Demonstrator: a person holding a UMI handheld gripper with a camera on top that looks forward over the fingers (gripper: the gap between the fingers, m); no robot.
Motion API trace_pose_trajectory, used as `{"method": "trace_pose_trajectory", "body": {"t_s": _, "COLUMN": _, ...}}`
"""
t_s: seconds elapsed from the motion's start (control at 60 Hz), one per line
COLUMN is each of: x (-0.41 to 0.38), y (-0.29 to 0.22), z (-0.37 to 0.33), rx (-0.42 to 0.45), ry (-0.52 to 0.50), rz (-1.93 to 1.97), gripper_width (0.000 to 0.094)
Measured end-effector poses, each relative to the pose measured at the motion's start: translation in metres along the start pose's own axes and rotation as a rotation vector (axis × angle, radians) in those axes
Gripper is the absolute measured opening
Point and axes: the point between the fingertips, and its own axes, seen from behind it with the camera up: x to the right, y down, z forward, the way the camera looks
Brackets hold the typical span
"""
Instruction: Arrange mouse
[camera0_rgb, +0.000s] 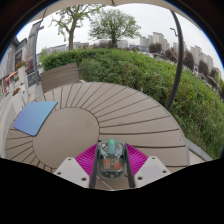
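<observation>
A small translucent mouse (110, 155) with a teal scroll wheel and visible circuitry sits between my gripper's fingers (111, 163). Both magenta pads (87, 157) press against its sides, so the gripper is shut on the mouse and holds it above the round wooden slatted table (140, 115). A blue mouse mat (34, 117) lies on the table, ahead of the fingers and to their left.
The table has a round plain centre disc (68, 132). A wooden bench (60, 76) stands beyond the table. A green hedge (150, 75) and a thin pole (180, 50) lie to the right. Trees and buildings stand far off.
</observation>
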Motion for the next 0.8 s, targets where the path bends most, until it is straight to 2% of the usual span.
{"method": "trace_pose_trajectory", "body": {"t_s": 0.017, "x": 0.000, "y": 0.001, "z": -0.002, "rx": -0.006, "ry": -0.003, "rz": -0.012, "gripper_width": 0.0422}}
{"method": "trace_pose_trajectory", "body": {"t_s": 0.067, "x": -0.002, "y": 0.002, "z": -0.002, "rx": -0.034, "ry": -0.013, "rz": -0.007, "gripper_width": 0.0396}}
{"method": "trace_pose_trajectory", "body": {"t_s": 0.217, "x": -0.001, "y": -0.011, "z": -0.012, "rx": -0.082, "ry": 0.015, "rz": 0.072, "gripper_width": 0.0392}}
{"method": "trace_pose_trajectory", "body": {"t_s": 0.35, "x": -0.040, "y": -0.078, "z": -0.031, "rx": -0.015, "ry": -0.017, "rz": 0.068, "gripper_width": 0.0394}}
{"method": "trace_pose_trajectory", "body": {"t_s": 0.45, "x": -0.110, "y": -0.139, "z": -0.039, "rx": 0.059, "ry": -0.096, "rz": 0.051, "gripper_width": 0.0393}}
{"method": "trace_pose_trajectory", "body": {"t_s": 0.533, "x": -0.174, "y": -0.162, "z": -0.037, "rx": 0.072, "ry": -0.147, "rz": 0.067, "gripper_width": 0.0392}}
{"method": "trace_pose_trajectory", "body": {"t_s": 0.65, "x": -0.265, "y": -0.163, "z": -0.013, "rx": 0.060, "ry": -0.168, "rz": 0.060, "gripper_width": 0.0392}}
{"method": "trace_pose_trajectory", "body": {"t_s": 0.8, "x": -0.348, "y": -0.130, "z": 0.033, "rx": 0.034, "ry": -0.139, "rz": 0.037, "gripper_width": 0.0400}}
